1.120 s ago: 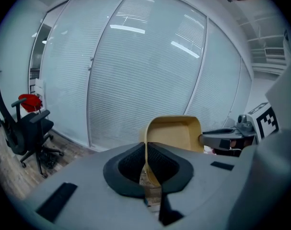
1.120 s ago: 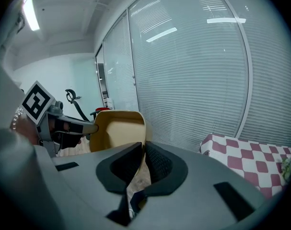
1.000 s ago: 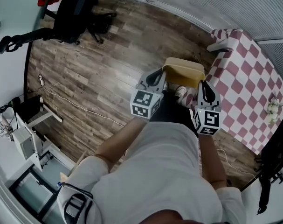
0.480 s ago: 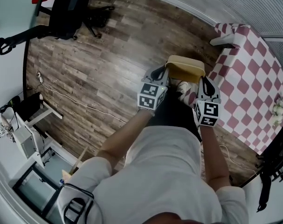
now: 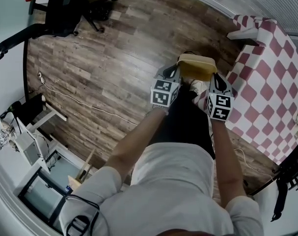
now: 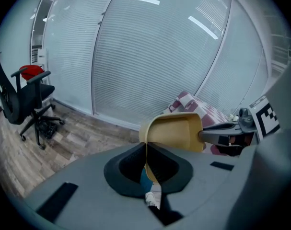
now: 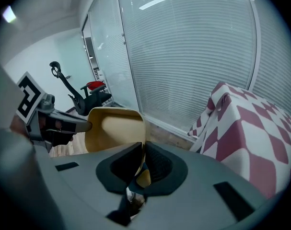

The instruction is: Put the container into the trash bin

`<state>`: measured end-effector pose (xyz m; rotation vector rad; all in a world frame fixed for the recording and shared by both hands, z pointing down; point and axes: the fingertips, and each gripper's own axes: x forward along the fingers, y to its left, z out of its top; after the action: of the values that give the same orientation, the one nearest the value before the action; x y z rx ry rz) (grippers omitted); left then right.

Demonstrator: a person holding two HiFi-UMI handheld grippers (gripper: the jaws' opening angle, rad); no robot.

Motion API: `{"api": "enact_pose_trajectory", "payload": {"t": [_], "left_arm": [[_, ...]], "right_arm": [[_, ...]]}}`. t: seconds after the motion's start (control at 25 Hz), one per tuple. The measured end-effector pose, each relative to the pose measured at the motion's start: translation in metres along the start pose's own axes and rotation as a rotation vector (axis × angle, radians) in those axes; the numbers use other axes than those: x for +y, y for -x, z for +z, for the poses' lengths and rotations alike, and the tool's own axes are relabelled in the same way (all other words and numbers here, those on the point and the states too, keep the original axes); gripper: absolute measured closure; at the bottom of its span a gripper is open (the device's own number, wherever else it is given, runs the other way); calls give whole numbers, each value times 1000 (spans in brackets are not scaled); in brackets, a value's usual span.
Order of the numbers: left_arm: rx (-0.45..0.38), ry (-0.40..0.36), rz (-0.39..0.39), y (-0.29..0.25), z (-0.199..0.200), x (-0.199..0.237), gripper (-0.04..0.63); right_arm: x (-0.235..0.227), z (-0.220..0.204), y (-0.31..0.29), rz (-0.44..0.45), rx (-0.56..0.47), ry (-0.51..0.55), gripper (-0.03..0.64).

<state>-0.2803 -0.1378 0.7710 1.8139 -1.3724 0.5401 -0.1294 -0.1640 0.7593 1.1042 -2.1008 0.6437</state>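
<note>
1. Tan container (image 5: 196, 67) is held in the air, just beside the checkered table (image 5: 266, 82).
2. Left gripper (image 6: 146, 150) and right gripper (image 7: 143, 152) are each clamped on an opposite rim.
3. It is judged light, thin-walled and flexible; the rims are the suitable hold.

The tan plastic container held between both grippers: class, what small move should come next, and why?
Probably carry the tan plastic container onward, jaws shut, to find the bin: the left gripper and right gripper each pinch its rim above the wooden floor, and no trash bin shows.
</note>
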Motion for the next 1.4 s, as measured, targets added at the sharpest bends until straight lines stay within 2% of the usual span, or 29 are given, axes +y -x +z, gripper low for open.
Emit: {"api": "enact_pose_trajectory", "payload": {"t": [0.24,0.8,1.16,1.4], "left_arm": [[64,20,10,-39,-43,19,557],[194,55,10,-111,-118,51,557],[246,49,16,-136,-144,59,557],[282,-1,44,-138,-157,64,554]], "right_arm": [[-4,-43,-43,-9,82,-23,571],[-13,-121,-117,-10,252,-49,571],[-16,-152,-138,-20,298,-67,571],[-15,-157,-140,-10,296,-71,557]]}}
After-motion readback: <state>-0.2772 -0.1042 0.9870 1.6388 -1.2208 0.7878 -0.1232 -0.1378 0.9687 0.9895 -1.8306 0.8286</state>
